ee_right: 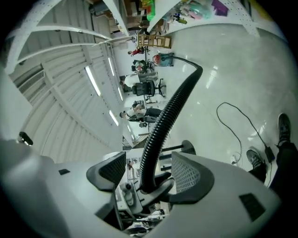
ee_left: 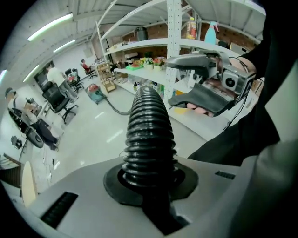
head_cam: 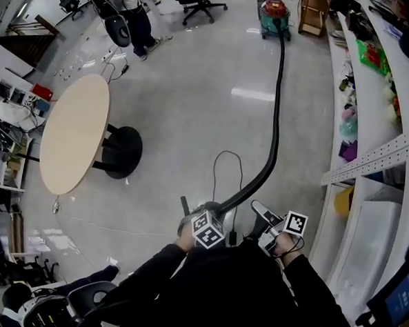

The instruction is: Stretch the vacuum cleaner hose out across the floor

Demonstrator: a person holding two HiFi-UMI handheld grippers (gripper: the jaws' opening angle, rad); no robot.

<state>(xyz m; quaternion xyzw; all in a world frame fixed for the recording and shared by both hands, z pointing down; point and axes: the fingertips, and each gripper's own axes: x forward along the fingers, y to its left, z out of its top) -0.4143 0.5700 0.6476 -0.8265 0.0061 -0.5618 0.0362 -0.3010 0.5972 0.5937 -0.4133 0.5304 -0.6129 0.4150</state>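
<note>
Two grippers sit close together at the near end of the hose [head_cam: 277, 108], and I read them quite differently. My left gripper [ee_left: 149, 179] is clamped on the hose: in the left gripper view the black ribbed tube rises straight out from between its closed jaws, with no gap on either side. My right gripper [ee_right: 150, 171] stands just beside the left one, on its right, with its jaws apart. In the right gripper view the hose passes between the two textured pads [ee_right: 188, 174] with clear space on each side, so neither pad presses on it.

From the left gripper the hose curves up and away, then runs in a long, nearly straight line over the pale glossy floor [head_cam: 194, 110] to the vacuum cleaner [head_cam: 274, 17], a red and green canister standing far ahead of both grippers.

A thin dark cable [head_cam: 221, 167] loops on the floor just ahead of the left gripper, beside the hose. A round wooden desk [head_cam: 75, 131] on a black pedestal stands well off to the left of the left gripper. White shelving [head_cam: 370, 162] runs along to the right of the right gripper, and an office chair [head_cam: 197, 0] stands far ahead, left of the vacuum cleaner
</note>
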